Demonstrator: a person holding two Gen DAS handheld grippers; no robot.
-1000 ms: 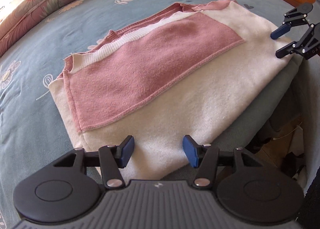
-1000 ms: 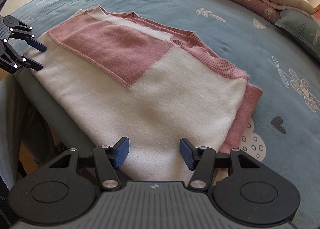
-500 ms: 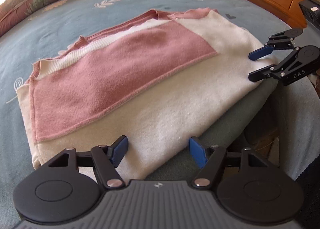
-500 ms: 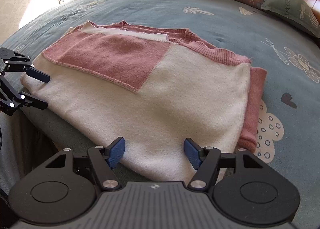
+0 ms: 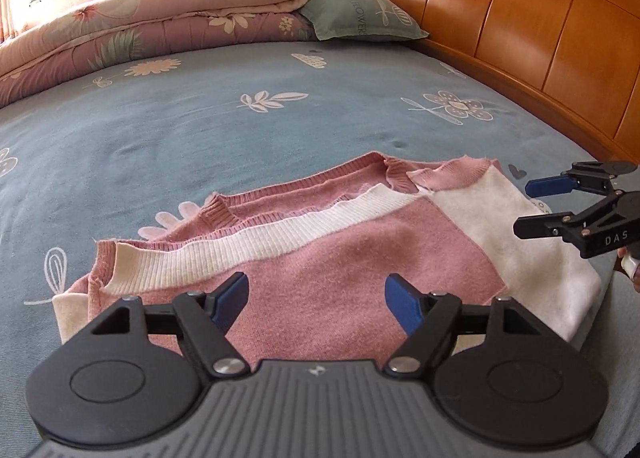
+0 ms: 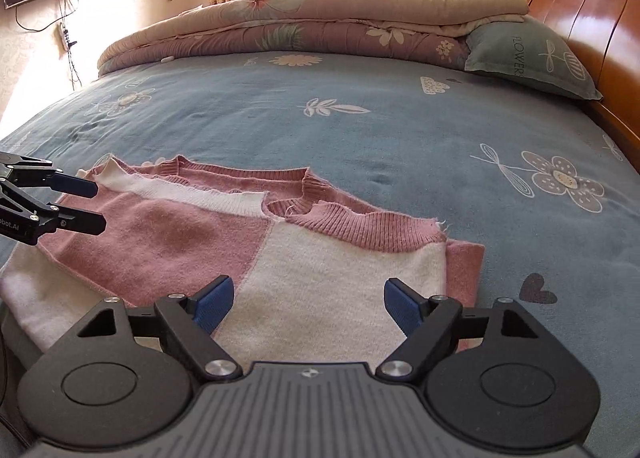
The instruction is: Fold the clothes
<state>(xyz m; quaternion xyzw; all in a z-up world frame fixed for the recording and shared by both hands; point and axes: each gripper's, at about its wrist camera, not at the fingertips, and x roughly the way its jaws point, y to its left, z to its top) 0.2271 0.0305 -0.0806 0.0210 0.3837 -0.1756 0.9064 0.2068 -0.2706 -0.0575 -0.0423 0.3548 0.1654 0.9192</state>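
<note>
Blue bed sheet (image 5: 248, 130) with flower prints carries the folded pink and white sweater (image 5: 320, 258), which lies near the front edge with its long side running left to right, right in front of both tools. On the left side the left tool (image 5: 316, 298) hangs just above the pink part, and on the right side the right tool (image 6: 308, 300) hangs above the white part. Both have just been opening wide, and nothing sits between their blue pads.
</note>
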